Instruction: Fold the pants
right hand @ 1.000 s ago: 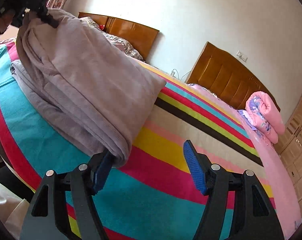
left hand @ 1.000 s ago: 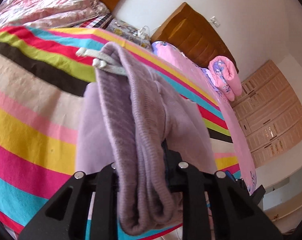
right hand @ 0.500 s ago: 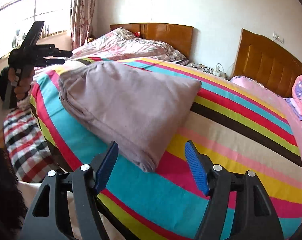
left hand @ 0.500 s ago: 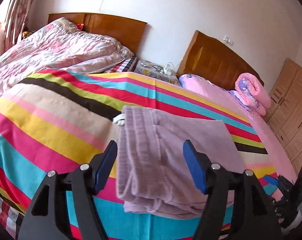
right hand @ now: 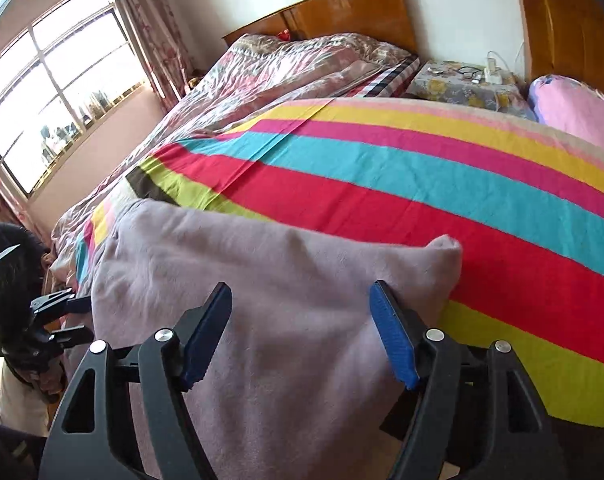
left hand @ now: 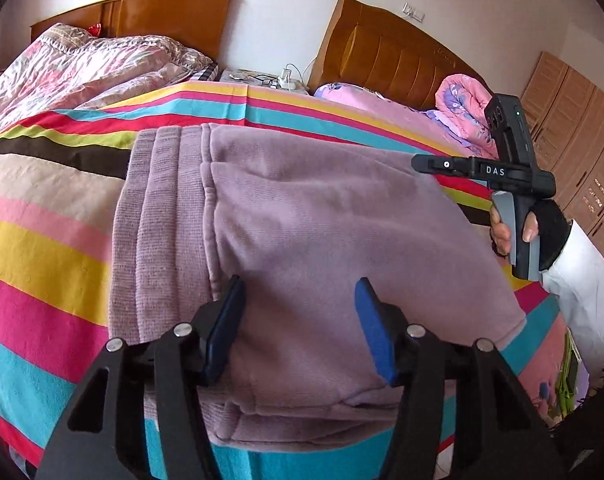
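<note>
The lilac pants point(left hand: 322, 232) lie folded into a thick stack on the striped bedspread point(left hand: 38, 240), ribbed waistband to the left. My left gripper point(left hand: 298, 328) is open and empty, hovering just above the stack's near edge. My right gripper point(right hand: 302, 332) is open and empty over the other end of the pants point(right hand: 262, 300), near a folded corner. The right gripper also shows in the left wrist view point(left hand: 514, 184), held above the far right of the stack.
A second bed with a floral quilt point(right hand: 286, 68) lies beside the striped one. A nightstand point(right hand: 462, 80) with cables sits between the wooden headboards. A rolled pink quilt point(left hand: 466, 100) is at the back right. Wardrobes point(left hand: 582, 140) stand at right, a window point(right hand: 54, 92) at left.
My left gripper let go of the waistband, and the pants dropped onto the bed as a folded stack. Both open grippers then drew back and now hover over the stack's two ends.
</note>
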Motion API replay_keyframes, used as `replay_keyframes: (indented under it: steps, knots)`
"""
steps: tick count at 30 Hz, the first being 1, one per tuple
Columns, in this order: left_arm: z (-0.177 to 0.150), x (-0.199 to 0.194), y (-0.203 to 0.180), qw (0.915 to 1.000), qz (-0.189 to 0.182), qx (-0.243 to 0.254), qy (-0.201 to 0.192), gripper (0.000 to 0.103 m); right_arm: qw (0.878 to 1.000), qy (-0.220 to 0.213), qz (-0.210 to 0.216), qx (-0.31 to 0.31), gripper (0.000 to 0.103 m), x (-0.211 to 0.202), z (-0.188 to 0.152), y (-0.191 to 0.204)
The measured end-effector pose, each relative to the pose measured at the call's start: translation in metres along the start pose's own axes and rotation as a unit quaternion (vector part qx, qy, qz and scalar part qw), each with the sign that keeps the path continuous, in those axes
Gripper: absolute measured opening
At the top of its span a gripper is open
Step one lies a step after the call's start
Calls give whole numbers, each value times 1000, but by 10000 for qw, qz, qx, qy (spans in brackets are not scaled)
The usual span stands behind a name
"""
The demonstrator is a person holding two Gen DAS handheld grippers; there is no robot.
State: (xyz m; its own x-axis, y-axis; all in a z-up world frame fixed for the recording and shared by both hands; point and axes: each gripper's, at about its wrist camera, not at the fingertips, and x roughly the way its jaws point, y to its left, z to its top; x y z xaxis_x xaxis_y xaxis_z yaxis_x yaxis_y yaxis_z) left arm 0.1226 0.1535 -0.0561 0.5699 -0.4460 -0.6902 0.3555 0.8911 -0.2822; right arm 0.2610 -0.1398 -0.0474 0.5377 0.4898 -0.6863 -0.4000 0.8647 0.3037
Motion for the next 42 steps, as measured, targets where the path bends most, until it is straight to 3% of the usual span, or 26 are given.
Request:
replay_keyframes:
  steps: [3, 6, 8, 10, 12, 14, 17, 20, 21, 22, 24, 30, 32, 34, 36, 42]
  knots:
    - [-1, 0, 1, 10000, -44, -53, -21, 57, 9991, -170, 154, -369, 74, -7, 8, 25]
    - [2, 3, 5, 9999, -68, -80, -21, 57, 9944, 222, 602, -841, 77, 16, 8, 48]
    - [2, 2, 5, 9999, -76, -71, -13, 57, 9941, 544, 161, -923, 76, 41, 11, 40]
    - [3, 2, 4, 10000, -46, -68, 12, 57, 9976, 152, -346, -581, 73, 37, 23, 16]
    - [4, 1, 1, 10000, 62, -33, 35, 57, 9905, -341, -1331, 99, 78, 12, 33, -6]
    - [5, 2, -5, 9998, 215, 21, 8, 59, 9860, -769, -1352, 601, 78, -24, 28, -14]
    - [2, 3, -23, 9982, 524, 290, -54, 74, 9832, -1071, -1413, 434, 81, -73, -5, 12]
    - [-4, -4, -47, 9924, 1113, 466, -251, 87, 9821, -1244, -1407, 141, 87, -113, -59, 54]
    - [-7, -9, -55, 9877, 1442, 495, -356, 98, 9808, -1273, -1480, 48, 87, -122, -76, 67]
    - [-10, -15, -64, 9804, 1832, 522, -495, 102, 9796, -1290, -1539, -27, 87, -131, -94, 80]
    - [-17, -32, -80, 9677, 2328, 576, -780, 102, 9770, -1383, -1621, -84, 87, -146, -127, 101]
    - [-38, -90, -116, 9565, 2518, 337, -1436, 102, 9770, -1448, -1564, 76, 87, -172, -179, 132]
    - [-43, -96, -120, 9548, 2629, 119, -1382, 102, 9769, -1392, -1614, 144, 87, -177, -189, 139]
    - [-51, -103, -124, 9591, 2438, -113, -1434, 102, 9773, -1302, -1659, 211, 87, -178, -200, 143]
    - [-57, -105, -129, 9569, 2476, -231, -1502, 102, 9786, -1221, -1622, 333, 87, -179, -210, 143]
    - [-71, -102, -155, 9556, 2584, 21, -1420, 102, 9693, -1297, -1995, 622, 87, -177, -220, 141]
